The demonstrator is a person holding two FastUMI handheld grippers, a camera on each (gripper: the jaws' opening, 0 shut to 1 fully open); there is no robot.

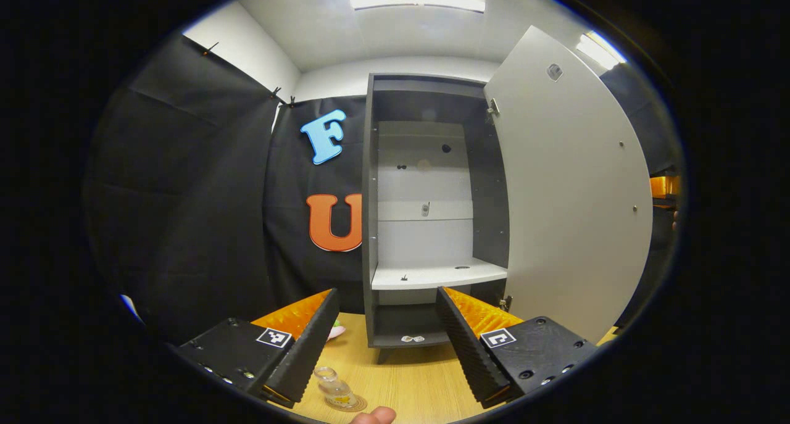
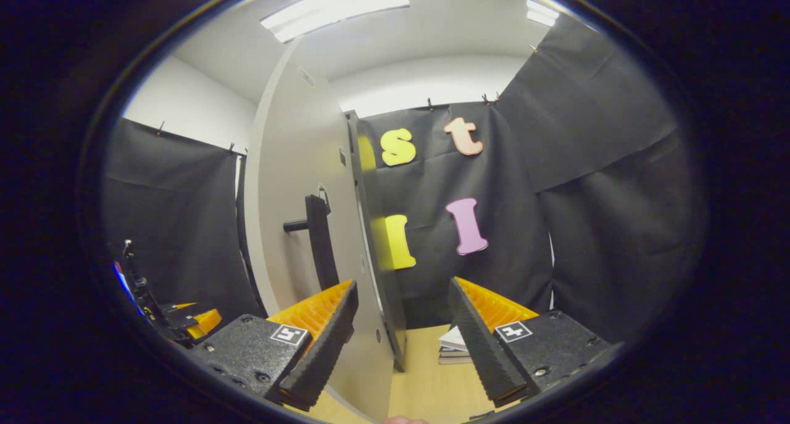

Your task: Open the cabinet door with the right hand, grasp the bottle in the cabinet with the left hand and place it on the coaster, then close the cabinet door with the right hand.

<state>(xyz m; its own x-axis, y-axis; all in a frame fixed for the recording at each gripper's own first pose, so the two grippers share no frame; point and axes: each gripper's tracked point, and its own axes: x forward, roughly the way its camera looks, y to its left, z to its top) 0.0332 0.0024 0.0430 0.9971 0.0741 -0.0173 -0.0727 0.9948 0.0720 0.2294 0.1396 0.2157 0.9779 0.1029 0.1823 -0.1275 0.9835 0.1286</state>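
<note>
Left tongs (image 1: 387,344) wide, empty; right tongs (image 2: 401,337) likewise.

Right gripper (image 2: 401,344) facing the open cabinet door (image 2: 296,226) edge-on — jaws standing apart, gripping nothing. The door's dark handle (image 2: 321,242) is projecting just above the left finger; a stack of books (image 2: 453,347) is lying on the wooden table (image 2: 426,387) between the fingers.

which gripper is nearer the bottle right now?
The left gripper: the bottle stands on the coaster just below its open fingers. The right gripper is open at the cabinet door edge.
</note>
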